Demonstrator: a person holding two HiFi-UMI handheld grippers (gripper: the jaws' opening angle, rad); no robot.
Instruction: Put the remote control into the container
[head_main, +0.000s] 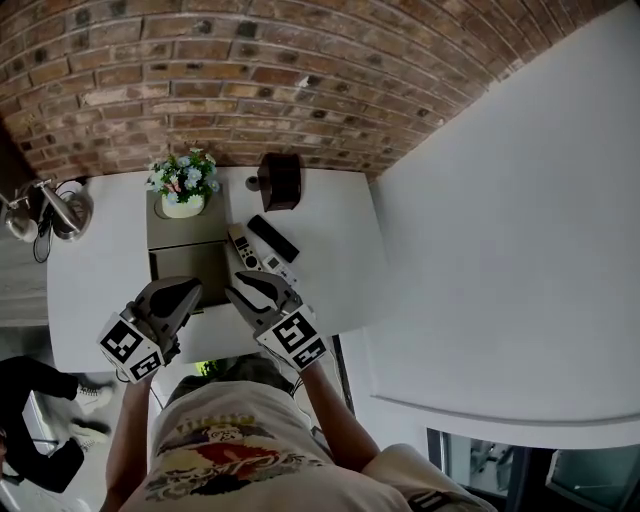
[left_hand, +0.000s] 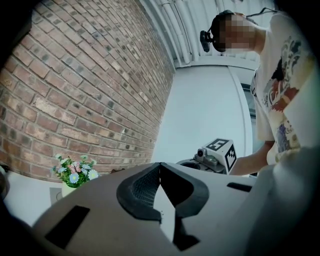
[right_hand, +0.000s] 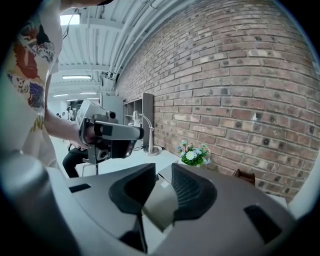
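Two remote controls lie on the white table just right of the grey container: a black one and a silver one with buttons. My right gripper hovers just in front of them, jaws open a little with nothing between; in the right gripper view the container's grey wall shows through the gap. My left gripper is over the container's near end. Its fingertips meet in the left gripper view, so it is shut and empty.
A pot of flowers stands at the container's far end, and a dark brown holder sits near the brick wall. A desk lamp is at the table's left edge. A white wall bounds the right side.
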